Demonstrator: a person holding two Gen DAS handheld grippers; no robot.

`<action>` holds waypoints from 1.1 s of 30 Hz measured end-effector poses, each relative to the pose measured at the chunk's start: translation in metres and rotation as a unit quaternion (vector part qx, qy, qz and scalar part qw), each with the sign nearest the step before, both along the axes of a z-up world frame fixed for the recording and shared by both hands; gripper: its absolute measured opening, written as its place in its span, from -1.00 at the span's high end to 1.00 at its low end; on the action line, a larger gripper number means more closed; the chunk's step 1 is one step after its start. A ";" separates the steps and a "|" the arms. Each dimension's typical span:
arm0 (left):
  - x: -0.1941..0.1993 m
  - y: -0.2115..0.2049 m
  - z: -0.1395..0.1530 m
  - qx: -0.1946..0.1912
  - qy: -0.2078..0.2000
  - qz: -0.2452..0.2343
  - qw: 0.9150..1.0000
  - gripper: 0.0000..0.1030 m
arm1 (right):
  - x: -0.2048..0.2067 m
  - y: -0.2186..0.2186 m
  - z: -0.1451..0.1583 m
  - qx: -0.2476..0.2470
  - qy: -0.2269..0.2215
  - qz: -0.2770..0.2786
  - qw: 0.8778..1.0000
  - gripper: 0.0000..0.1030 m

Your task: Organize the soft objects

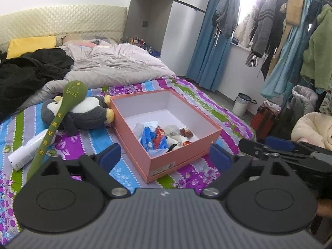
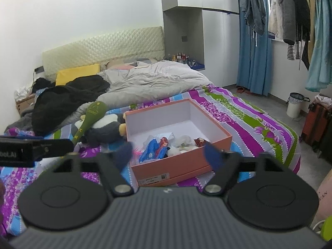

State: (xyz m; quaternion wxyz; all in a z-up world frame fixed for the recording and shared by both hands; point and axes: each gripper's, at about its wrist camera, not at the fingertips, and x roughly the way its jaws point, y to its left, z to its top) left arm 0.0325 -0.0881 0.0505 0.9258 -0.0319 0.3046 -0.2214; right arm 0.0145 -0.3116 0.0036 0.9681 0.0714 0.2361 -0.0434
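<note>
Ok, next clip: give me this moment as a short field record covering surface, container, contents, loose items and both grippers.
surface: bed with striped floral sheet
container: open salmon-pink cardboard box, white inside
contents: blue-and-red packets, small white plush pieces
loose items: grey-and-white penguin plush left of the box, touching it; green long-handled plush spoon across it; white tube
left gripper: open, empty
right gripper: open, empty

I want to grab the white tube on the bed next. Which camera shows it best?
The left wrist view: the white tube lies in plain sight on the striped sheet, beside the green plush spoon. In the right wrist view I cannot find it; the other gripper's finger covers that part of the bed.
</note>
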 end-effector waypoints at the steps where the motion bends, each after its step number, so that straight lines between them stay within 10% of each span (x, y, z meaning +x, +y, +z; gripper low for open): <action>1: 0.001 -0.001 0.000 0.003 0.001 0.000 1.000 -0.89 | 0.001 -0.001 0.000 -0.004 0.001 -0.003 1.000 -0.64; 33: 0.016 -0.018 -0.004 0.023 0.018 -0.002 1.000 -0.98 | 0.008 -0.015 -0.010 0.011 0.026 -0.019 0.999 -1.00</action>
